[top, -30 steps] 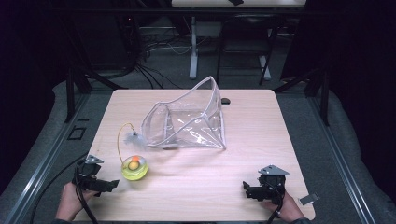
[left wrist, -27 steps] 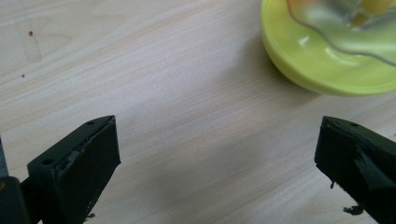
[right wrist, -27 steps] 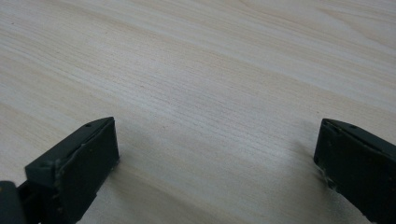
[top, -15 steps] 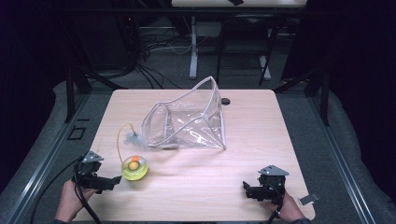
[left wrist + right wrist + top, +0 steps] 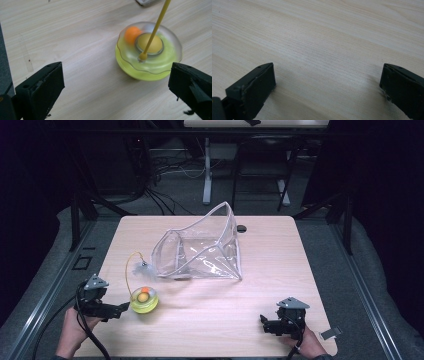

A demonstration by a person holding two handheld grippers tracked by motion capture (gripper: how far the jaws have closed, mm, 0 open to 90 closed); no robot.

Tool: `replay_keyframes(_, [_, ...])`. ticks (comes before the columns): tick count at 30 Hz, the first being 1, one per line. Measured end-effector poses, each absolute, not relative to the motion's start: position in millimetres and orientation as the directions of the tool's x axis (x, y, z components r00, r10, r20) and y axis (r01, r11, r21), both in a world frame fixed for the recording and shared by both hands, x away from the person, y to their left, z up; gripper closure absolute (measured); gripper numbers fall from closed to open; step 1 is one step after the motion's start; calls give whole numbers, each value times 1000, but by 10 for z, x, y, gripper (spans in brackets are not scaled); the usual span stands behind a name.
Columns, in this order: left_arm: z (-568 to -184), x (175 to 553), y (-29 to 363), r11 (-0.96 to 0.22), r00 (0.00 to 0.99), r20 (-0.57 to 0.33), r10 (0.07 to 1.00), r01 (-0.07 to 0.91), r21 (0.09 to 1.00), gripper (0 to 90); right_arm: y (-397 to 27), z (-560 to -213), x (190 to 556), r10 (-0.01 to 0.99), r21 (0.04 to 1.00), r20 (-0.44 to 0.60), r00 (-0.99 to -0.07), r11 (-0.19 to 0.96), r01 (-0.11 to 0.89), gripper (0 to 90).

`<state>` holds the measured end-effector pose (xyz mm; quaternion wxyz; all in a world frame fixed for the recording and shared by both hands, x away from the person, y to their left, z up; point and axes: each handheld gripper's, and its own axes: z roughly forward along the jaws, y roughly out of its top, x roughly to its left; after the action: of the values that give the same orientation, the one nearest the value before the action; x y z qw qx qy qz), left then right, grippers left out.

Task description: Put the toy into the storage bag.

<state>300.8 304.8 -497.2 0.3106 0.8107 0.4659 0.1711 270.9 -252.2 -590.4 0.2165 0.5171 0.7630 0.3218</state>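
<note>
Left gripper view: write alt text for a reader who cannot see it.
A round, clear-topped yellow toy with a yellow cord rising from its lid sits on a pale wooden table, just ahead of the open left claw. The claw's two black jaws stand wide apart and touch nothing.

Yellow domed toy (image 5: pixel 143 300) lies near crumpled clear bag (image 5: pixel 202 250) on table.

The tabletop (image 5: pixel 280 255) is seen as pale wood-grain laminate with a smooth, matt finish. The clear bag (image 5: pixel 202 251) is made of glossy transparent plastic, creased and edged with a whitish seam. The round toy (image 5: pixel 148 51) is formed of shiny translucent yellow plastic under a clear dome. The jaws of the left hand-held gripper (image 5: pixel 117 90) are covered in matt black, slightly rough material.
</note>
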Motion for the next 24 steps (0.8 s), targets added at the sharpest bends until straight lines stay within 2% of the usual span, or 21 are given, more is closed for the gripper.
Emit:
replay_keyframes(10, [-4775, 3072, 3089, -351, 506, -19, 863, 625, 697, 0, -2522, -5904, 2708, 928, 715, 2, -372, 258, 649, 0])
replay_keyframes(12, [-4682, 3100, 3083, -344, 527, -29, 849, 594, 727, 0, -2522, -5904, 2708, 928, 715, 2, -371, 258, 649, 0])
replay_keyframes(24, [-4527, 3234, 2935, -355, 552, -37, 833, 586, 729, 0, -2522, -5904, 2708, 928, 715, 3, -371, 258, 650, 0])
